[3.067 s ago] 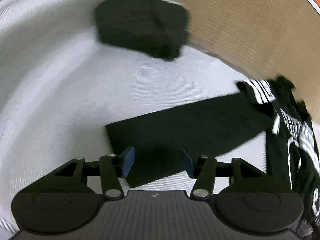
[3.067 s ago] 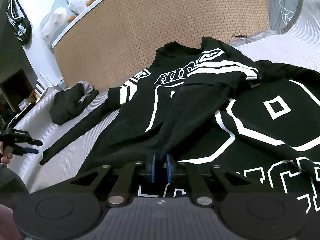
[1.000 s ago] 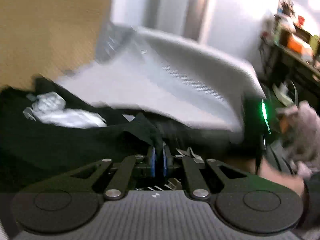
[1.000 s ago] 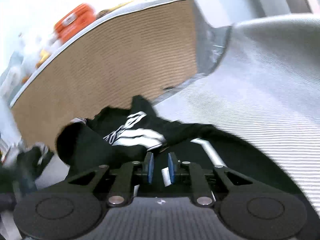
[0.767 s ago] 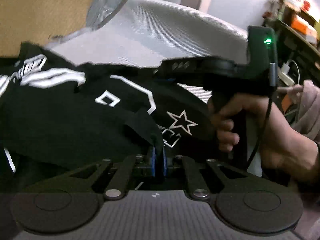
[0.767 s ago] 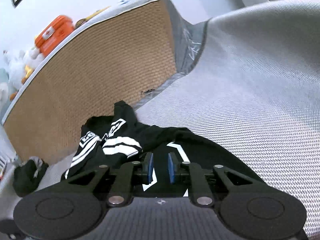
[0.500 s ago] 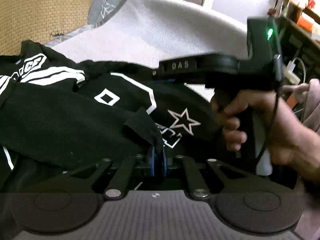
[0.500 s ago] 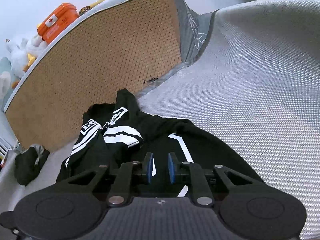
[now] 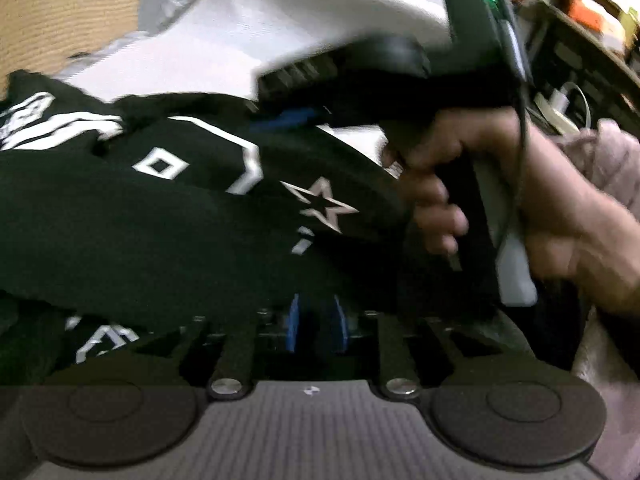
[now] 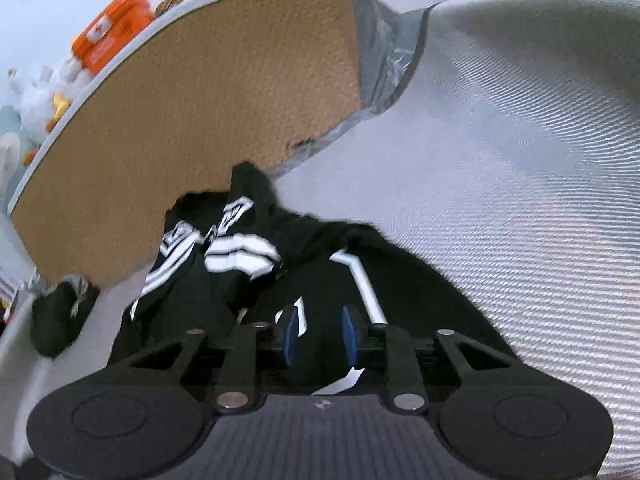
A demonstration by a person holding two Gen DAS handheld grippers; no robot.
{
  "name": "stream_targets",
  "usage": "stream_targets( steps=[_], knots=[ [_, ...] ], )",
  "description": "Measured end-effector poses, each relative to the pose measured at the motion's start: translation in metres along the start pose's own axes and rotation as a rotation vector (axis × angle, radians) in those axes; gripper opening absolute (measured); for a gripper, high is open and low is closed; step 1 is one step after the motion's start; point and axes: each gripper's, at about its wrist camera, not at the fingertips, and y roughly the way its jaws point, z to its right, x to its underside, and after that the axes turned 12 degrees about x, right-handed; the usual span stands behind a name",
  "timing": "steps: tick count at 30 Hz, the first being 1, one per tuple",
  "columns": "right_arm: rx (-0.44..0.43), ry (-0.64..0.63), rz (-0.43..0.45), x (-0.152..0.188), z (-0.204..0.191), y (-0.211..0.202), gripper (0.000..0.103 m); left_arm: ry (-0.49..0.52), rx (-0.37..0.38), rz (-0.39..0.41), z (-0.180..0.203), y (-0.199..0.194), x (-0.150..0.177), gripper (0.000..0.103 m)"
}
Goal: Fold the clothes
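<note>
Left wrist view, nearest first: our left gripper (image 9: 316,326) has its blue pads (image 9: 294,327) parted by a narrow gap, dark cloth of the black jersey (image 9: 132,220) lying right in front of them. Whether any fabric sits between the pads we cannot tell; the frame is blurred there. Just beyond, the jersey spreads to the left, showing a white star outline, a small white square and white stripes farther back.

To the right and above, our right hand (image 9: 520,208) wraps the handle of the right gripper (image 9: 294,120), which reaches over the jersey's far edge. Its blue pads show only as a smear. A green light glows at the top of its body.

Right wrist view: the right gripper (image 10: 320,334) has its pads apart, a moderate gap, with black cloth and a white stripe visible between and beyond them. The pads do not look pressed on anything.

The jersey (image 10: 256,264) lies bunched on the grey woven mattress (image 10: 520,200), its striped sleeve heaped toward the tan headboard (image 10: 192,120). Farther left, a separate dark garment (image 10: 60,316) sits in a lump near the headboard's foot. On top of the headboard: an orange case (image 10: 112,32) and white plush toys (image 10: 44,96).
</note>
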Motion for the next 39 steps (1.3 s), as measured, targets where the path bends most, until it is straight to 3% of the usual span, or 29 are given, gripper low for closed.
stream_targets(
  steps=[3,6,15,19,25,28,36,39],
  knots=[
    [-0.037,-0.032,-0.033,0.005,-0.009,0.005,0.03,-0.067,-0.047,0.095,-0.024,-0.026,-0.005,0.028],
    [-0.06,-0.087,-0.072,0.012,-0.018,0.012,0.034,-0.14,-0.151,0.191,-0.055,-0.056,-0.012,0.048],
    [-0.028,-0.075,-0.018,0.022,-0.024,0.013,0.034,-0.338,-0.483,0.306,-0.17,-0.123,-0.011,0.051],
    [-0.048,-0.079,-0.02,0.023,-0.031,0.016,0.034,-0.375,-0.61,0.284,-0.211,-0.137,-0.004,0.055],
    [-0.058,-0.088,-0.035,0.027,-0.034,0.021,0.034,-0.255,-0.737,0.167,-0.245,-0.139,0.002,0.06],
    [-0.056,-0.087,-0.042,0.028,-0.034,0.024,0.034,-0.213,-0.747,0.121,-0.256,-0.135,0.008,0.063],
    [-0.068,-0.042,-0.049,0.028,-0.028,0.029,0.035,-0.178,-0.744,0.093,-0.274,-0.113,0.006,0.064],
    [-0.066,-0.027,-0.042,0.027,-0.026,0.028,0.035,-0.217,-0.776,0.088,-0.285,-0.106,0.003,0.064]
  ],
)
